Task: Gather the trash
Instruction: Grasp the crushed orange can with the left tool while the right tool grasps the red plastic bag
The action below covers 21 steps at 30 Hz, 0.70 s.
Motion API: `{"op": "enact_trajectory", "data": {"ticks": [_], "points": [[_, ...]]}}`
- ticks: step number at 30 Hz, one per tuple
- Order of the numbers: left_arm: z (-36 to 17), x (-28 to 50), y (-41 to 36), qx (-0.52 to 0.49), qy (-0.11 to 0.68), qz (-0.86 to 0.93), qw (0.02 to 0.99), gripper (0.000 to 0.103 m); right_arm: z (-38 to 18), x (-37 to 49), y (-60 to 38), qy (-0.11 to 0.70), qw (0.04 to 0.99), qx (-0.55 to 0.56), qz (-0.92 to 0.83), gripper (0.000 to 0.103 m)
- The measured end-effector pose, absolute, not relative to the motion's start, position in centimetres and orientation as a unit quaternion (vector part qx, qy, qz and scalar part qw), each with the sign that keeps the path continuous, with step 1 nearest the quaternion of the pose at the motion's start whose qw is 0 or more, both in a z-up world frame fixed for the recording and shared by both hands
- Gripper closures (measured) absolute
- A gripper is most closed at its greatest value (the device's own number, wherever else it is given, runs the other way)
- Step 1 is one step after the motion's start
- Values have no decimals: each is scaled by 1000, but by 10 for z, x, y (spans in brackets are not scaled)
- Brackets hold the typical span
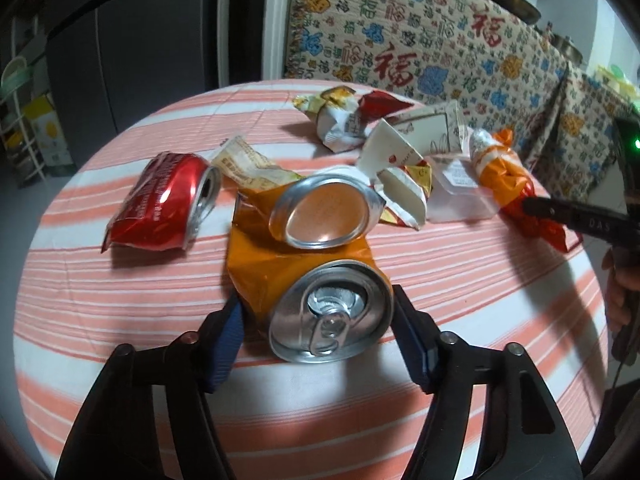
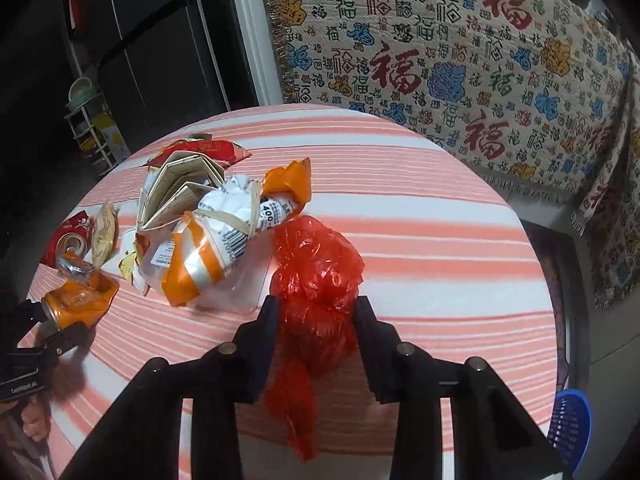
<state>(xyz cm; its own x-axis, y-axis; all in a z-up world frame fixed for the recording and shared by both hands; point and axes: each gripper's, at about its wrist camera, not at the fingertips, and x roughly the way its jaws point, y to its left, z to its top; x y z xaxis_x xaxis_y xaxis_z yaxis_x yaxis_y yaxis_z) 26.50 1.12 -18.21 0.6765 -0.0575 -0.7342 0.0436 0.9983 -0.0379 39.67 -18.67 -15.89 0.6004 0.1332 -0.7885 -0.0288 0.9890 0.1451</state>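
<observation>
Left gripper (image 1: 316, 316) clamped on crushed orange can (image 1: 320, 300) near table (image 1: 120, 280) edge, ready for lifting; right gripper (image 2: 316, 320) pinching red plastic bag (image 2: 316, 276), right of wrapper heap (image 2: 200, 232).

Crushed drink cans: two, one orange (image 1: 304, 256), one red (image 1: 164, 204).
Red plastic bag (image 2: 316, 276), bunched: one.
Orange-and-white wrapper (image 2: 216, 240), banded: one.
Folded cardboard carton (image 2: 180, 188): one.
Clear plastic tub (image 1: 456, 196): one.
Red snack packet (image 2: 200, 150) at the far edge: one.
Smaller crumpled wrappers: at least three, exact count unclear in the heap.
Tongs: two pairs, left (image 1: 316, 320) and right (image 2: 316, 320).
Blue basket (image 2: 570, 424) beside the striped surface (image 2: 440, 240): one.
</observation>
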Motion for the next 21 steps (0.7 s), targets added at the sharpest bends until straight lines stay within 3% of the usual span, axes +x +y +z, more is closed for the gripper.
{"op": "enact_trajectory", "data": {"ticks": [3,10,12,17,20,21], "points": [[-181,259,16,-22,399,-33,916,41,-153,383,-190,444,892,65,50,66],[-185,233,11,-14,414,-46,909,39,-141,347,-192,440,893,69,67,66],[-182,229,11,-15,413,-41,910,29,-141,338,-187,441,893,60,71,66],[-169,224,15,-35,390,-47,919,16,-143,326,-180,440,894,49,73,66],[-171,231,13,-25,393,-37,918,19,-142,320,-176,437,895,48,76,66],[-172,231,14,-23,393,-36,919,30,-141,319,-176,436,895,46,77,66]]}}
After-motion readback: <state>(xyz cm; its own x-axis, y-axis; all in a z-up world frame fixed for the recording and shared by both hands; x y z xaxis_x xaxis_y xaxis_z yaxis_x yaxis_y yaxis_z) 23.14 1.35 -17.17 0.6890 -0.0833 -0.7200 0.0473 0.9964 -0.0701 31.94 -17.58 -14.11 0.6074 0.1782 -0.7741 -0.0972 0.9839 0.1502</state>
